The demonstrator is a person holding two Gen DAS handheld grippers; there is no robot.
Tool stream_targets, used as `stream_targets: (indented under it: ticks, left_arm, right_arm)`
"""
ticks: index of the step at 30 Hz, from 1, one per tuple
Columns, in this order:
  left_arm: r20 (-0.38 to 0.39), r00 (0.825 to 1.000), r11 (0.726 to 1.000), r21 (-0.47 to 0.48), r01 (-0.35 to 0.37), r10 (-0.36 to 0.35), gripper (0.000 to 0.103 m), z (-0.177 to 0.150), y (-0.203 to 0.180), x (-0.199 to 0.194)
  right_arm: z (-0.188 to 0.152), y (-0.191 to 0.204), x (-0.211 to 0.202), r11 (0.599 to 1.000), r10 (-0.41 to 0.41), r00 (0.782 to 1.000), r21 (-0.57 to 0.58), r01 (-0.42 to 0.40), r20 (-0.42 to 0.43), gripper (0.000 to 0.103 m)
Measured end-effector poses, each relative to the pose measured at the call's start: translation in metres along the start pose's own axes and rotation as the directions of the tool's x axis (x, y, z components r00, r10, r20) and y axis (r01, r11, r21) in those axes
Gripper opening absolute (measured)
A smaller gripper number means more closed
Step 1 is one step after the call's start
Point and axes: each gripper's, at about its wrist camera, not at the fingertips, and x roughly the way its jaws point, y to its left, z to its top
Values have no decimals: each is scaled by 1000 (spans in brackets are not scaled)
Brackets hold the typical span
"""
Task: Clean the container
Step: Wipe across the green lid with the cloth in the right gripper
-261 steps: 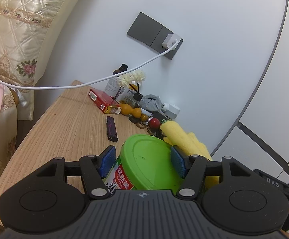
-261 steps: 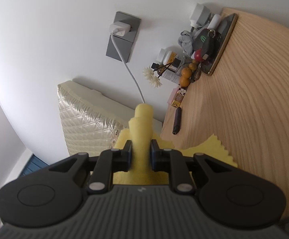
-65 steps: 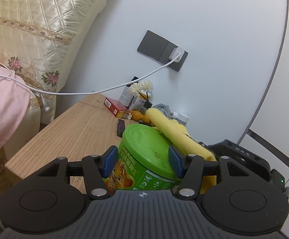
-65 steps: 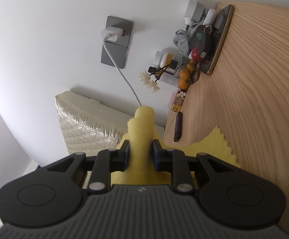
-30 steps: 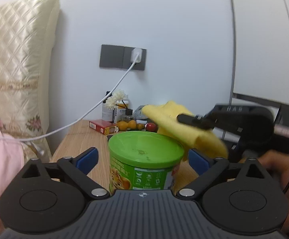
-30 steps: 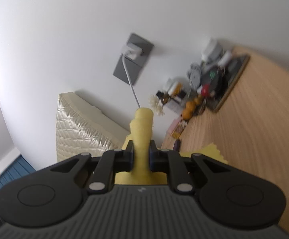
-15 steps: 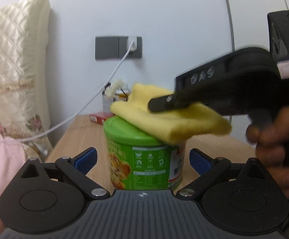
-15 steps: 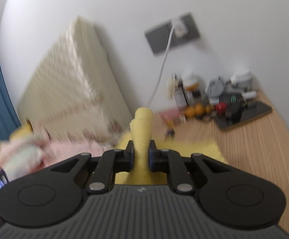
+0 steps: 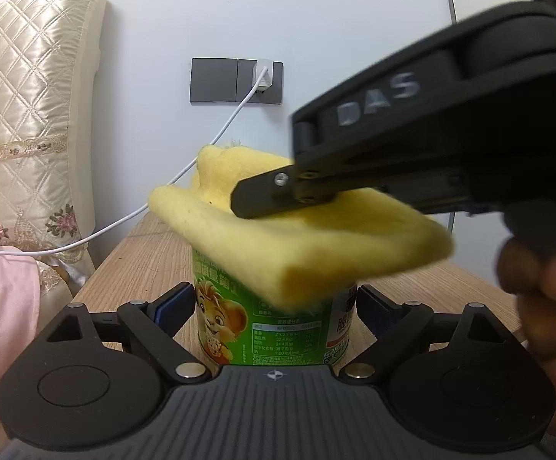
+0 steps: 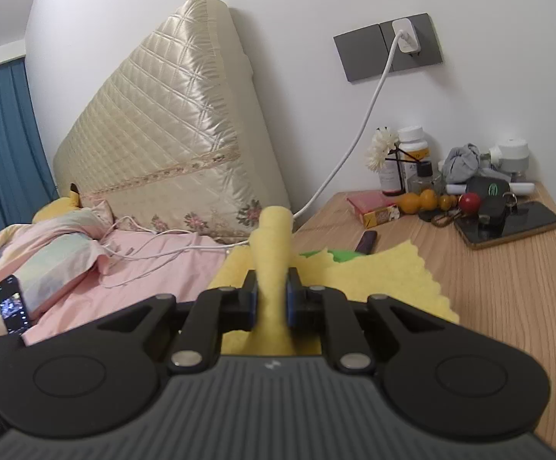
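Fingers of right gripper (image 10: pixel 272 299) pinch yellow cloth (image 9: pixel 300 237) onto green container (image 9: pixel 266 326), wiping; left gripper (image 9: pixel 276 306) brackets it at 6 o'clock, contact unclear.

The left wrist view sits low and close behind the can (image 9: pixel 262 329), facing the wall socket (image 9: pixel 236 80). The right wrist view looks down over the cloth (image 10: pixel 373 272) toward the bed; both share socket, cloth and table (image 10: pixel 507 268)

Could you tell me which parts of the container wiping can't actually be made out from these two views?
- Lid of the can: hidden by the yellow cloth in the left wrist view; only a green sliver shows in the right wrist view.
- Dirt on the lid: cannot tell, covered.
- Left gripper contact with the can: unclear, the cloth overlaps the fingers.
- Can label text: too small.
- Right gripper: shut on the cloth.
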Motion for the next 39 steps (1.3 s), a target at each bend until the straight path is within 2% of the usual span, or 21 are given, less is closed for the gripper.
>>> stream_targets:
  ticks: [5, 11, 14, 20, 30, 34, 39]
  left_arm:
    - [1, 1000, 1000, -7, -10, 10, 92, -1, -2, -2]
    - [2, 1000, 1000, -6, -12, 12, 92, -2, -4, -3]
    - [6, 1000, 1000, -5, -13, 13, 92, -3, -5, -3]
    - [16, 1000, 1000, 5, -20, 20, 92, -5, -7, -4]
    - [8, 1000, 1000, -20, -21, 21, 92, -4, -7, -4]
    - [-2, 1000, 1000, -19, -20, 20, 92, -3, -7, -5]
    - [-4, 1000, 1000, -15, -21, 21, 92, -3, -8, -6]
  right_arm:
    - [-2, -2, -16, 997, -58, 998, -55, 58, 5, 14]
    - [3, -23, -8, 996, -92, 995, -10, 93, 27, 14]
    - [8, -27, 6, 997, -78, 997, -2, 78, 24, 14]
    - [10, -14, 22, 1000, 6, 1000, -21, -6, -18, 14]
    - [-4, -1, -11, 997, 15, 1000, -72, -16, -19, 14]
    - [-2, -14, -15, 998, -13, 1000, -55, 13, -9, 14]
    - [6, -33, 1, 999, -22, 1000, -31, 22, 5, 14]
